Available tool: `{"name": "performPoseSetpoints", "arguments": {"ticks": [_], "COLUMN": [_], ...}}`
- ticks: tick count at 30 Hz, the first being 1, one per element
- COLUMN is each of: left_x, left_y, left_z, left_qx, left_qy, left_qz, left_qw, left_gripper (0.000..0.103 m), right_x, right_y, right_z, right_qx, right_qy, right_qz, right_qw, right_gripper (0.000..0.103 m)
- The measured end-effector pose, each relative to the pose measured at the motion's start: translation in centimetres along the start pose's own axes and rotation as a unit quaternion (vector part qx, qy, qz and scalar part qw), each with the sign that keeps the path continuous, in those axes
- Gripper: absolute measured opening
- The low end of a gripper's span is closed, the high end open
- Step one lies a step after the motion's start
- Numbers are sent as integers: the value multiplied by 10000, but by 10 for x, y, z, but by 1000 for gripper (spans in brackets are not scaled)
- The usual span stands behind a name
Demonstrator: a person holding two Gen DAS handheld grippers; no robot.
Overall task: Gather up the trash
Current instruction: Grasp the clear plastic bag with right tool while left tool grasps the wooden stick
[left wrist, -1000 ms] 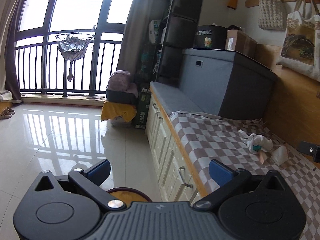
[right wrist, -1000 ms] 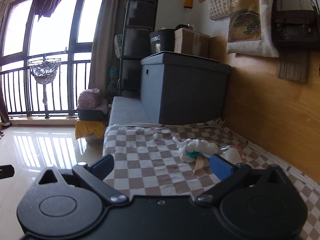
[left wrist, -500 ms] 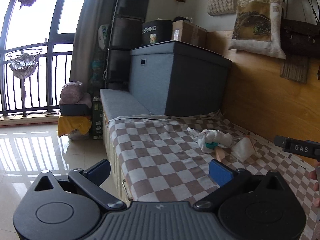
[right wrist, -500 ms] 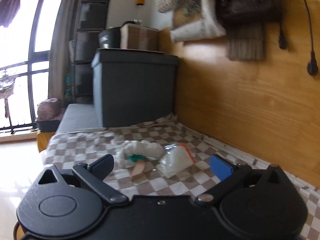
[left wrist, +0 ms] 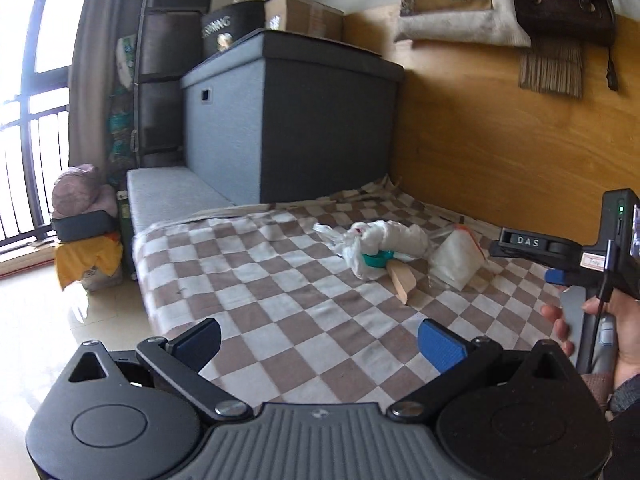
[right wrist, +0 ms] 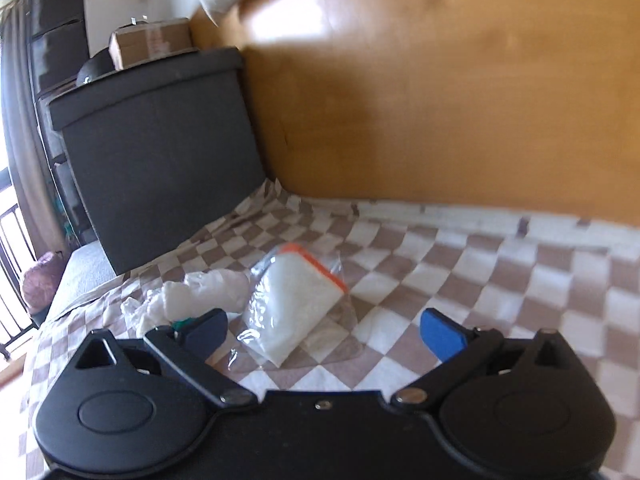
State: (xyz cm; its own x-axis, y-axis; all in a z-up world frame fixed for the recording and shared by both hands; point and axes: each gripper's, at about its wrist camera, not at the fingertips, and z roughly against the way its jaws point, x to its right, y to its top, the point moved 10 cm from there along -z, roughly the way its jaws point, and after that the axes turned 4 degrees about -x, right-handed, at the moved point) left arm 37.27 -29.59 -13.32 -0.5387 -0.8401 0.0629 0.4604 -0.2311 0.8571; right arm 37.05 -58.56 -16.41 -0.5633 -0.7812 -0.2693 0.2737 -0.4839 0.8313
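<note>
A crumpled white plastic bag [left wrist: 380,242] with a teal lid and a wooden stick [left wrist: 402,278] lies on the checkered cloth [left wrist: 280,292]. Beside it lies a clear pouch with an orange strip [left wrist: 456,258]. My left gripper [left wrist: 320,340] is open and empty, short of the trash. My right gripper [right wrist: 324,326] is open and empty, just above the clear pouch [right wrist: 292,304], with the white bag [right wrist: 204,296] to its left. The right gripper also shows at the right edge of the left wrist view [left wrist: 552,252].
A large grey storage box [left wrist: 288,120] stands at the far end of the bench. A wooden wall panel [right wrist: 440,100] runs along the back. Bags hang on the wall [left wrist: 460,0]. The tiled floor [left wrist: 48,320] lies to the left, with a bundle on a yellow cloth [left wrist: 84,232].
Both grippers have swung right, from the window and floor toward the bench. The right gripper has closed in on the clear pouch and tilted down. Both stay open.
</note>
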Motion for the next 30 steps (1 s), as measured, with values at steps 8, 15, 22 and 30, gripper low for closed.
{"name": "performPoseSetpoints", "arguments": {"ticks": [8, 15, 22, 30], "left_x": [35, 70, 104, 110], "left_y": [12, 23, 29, 34], "left_z": [-72, -131, -185, -229], "left_qx": [-230, -488, -571, -846], "left_qy": [-648, -741, -632, -620], "left_qz": [39, -309, -1026, -999], "left_qw": [9976, 9956, 9911, 9895], "left_gripper": [102, 93, 80, 49], "right_x": [21, 33, 38, 44], "right_y": [5, -5, -6, -7], "right_z": [-58, -82, -81, -79], "right_qx": [-241, -399, -362, -306], "right_qy": [939, 1289, 1467, 1598], "right_qz": [-982, -1443, -1618, -1728], "right_qw": [9904, 9803, 9752, 9714], "right_gripper": [103, 85, 77, 69]}}
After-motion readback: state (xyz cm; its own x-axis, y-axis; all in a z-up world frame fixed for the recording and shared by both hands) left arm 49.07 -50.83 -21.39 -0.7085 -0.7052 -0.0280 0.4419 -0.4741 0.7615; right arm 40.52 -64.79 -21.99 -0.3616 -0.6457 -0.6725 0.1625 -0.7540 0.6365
